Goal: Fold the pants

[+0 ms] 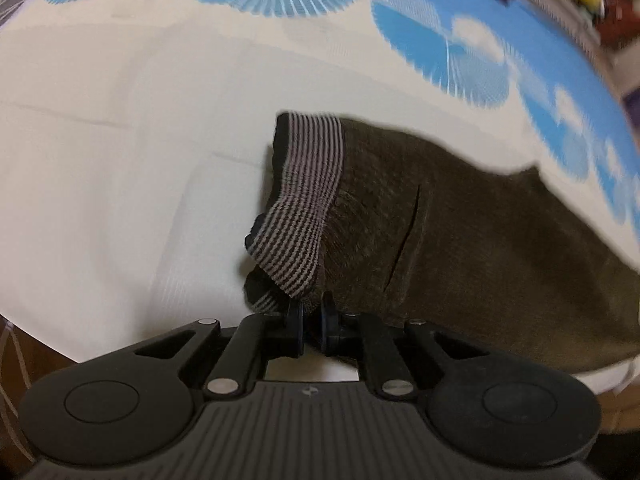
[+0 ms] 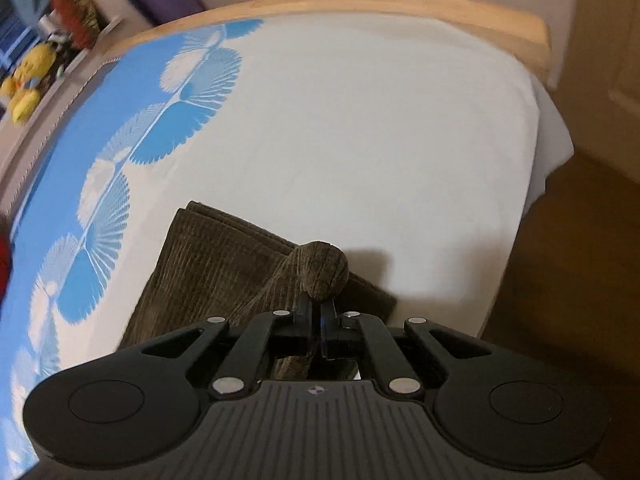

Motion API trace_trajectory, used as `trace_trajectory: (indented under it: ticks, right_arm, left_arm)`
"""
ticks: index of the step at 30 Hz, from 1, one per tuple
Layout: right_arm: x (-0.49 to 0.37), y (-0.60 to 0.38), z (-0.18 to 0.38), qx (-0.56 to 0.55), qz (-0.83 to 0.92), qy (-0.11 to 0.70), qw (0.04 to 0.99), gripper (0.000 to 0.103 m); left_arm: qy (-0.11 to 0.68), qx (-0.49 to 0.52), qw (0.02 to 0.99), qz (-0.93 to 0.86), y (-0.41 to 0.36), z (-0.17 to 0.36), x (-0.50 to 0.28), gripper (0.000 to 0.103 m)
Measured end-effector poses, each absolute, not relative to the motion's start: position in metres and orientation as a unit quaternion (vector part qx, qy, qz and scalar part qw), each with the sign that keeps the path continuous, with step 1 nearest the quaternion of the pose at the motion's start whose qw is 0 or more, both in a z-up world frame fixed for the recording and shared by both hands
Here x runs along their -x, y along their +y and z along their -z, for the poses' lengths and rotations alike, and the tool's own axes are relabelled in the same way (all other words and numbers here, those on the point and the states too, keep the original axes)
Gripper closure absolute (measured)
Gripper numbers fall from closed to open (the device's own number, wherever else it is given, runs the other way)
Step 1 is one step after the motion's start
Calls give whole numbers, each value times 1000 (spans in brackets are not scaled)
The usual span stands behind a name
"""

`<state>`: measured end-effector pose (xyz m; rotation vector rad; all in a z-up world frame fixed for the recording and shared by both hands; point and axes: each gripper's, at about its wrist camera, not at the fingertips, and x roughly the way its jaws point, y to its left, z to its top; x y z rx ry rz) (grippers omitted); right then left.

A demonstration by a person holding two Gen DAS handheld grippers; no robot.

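At the near edge of the left wrist view, the left tongs (image 1: pixel 311 312) are pinched tight on the waist end of the brown corduroy pants (image 1: pixel 460 248), right where the grey-and-black striped waistband (image 1: pixel 304 208) meets the cord fabric. The waistband curls up and away from the tongs, its dark inner side showing at the left. From there the pants stretch off to the right across the bed (image 1: pixel 120 168), which is covered by a white sheet, with a blue fan-patterned cover (image 1: pixel 440 32) along its far side.

In the right wrist view, the right tongs (image 2: pixel 316 312) are likewise clamped on the pants (image 2: pixel 216 264), gripping a bunched fold that bulges into a rounded knob just beyond the tips. The rest of the pants lie flat on the bed (image 2: pixel 380 140) to the left of and beyond the tongs, the hems at the far end. A wooden bed frame (image 2: pixel 400 4) runs along the far edge. A yellow plush toy (image 2: pixel 28 84) sits on a shelf at far left.
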<state>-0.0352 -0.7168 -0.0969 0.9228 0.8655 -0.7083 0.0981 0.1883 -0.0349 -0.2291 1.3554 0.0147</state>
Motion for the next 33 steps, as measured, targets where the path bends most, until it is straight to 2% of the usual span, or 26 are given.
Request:
trace_trajectory:
  ticks: [1, 3, 4, 5, 6, 8, 13, 18, 25, 26, 27, 29, 33]
  right_arm:
    - [33, -717, 102, -415, 331, 410, 742, 100]
    - [27, -717, 116, -404, 338, 446, 724, 98]
    - [23, -716, 122, -391, 343, 469, 713, 92]
    - [20, -714, 122, -381, 350, 477, 711, 85]
    - [18, -712, 117, -370, 358, 477, 712, 84]
    - [15, -708, 103, -328, 381, 465, 729, 84]
    - [3, -688, 59, -253, 401, 364, 802, 84]
    - [-43, -630, 27, -198, 239, 296, 903, 83]
    - [-120, -502, 11, -112, -25, 308, 944, 83]
    - [-129, -482, 10, -103, -59, 312, 943, 83]
    - [-138, -461, 9, -97, -93, 319, 938, 83]
    - [-153, -421, 6, -88, -153, 331, 927, 83]
    - [-179, -351, 2, -80, -246, 361, 896, 83]
  left_arm:
    - [634, 87, 769, -3, 184, 37, -98, 93]
    - [645, 48, 763, -1, 176, 42, -97, 82]
    - [643, 41, 765, -1, 176, 40, -96, 77]
    - [638, 37, 769, -5, 177, 37, -96, 65]
    - [629, 35, 777, -12, 180, 31, -95, 61]
    - [594, 43, 803, -35, 189, 16, -95, 59]
    - [506, 68, 858, -55, 190, -16, -97, 60]
    - [491, 62, 868, 28, 156, -22, -109, 60]
    - [568, -29, 819, 74, 119, 20, -115, 60]
    - [604, -50, 793, 53, 120, 38, -117, 62]
    - [632, -75, 771, 36, 122, 54, -117, 76]
    - [636, -98, 764, 37, 121, 62, -117, 77]
    - [634, -70, 769, 37, 130, 61, -116, 77]
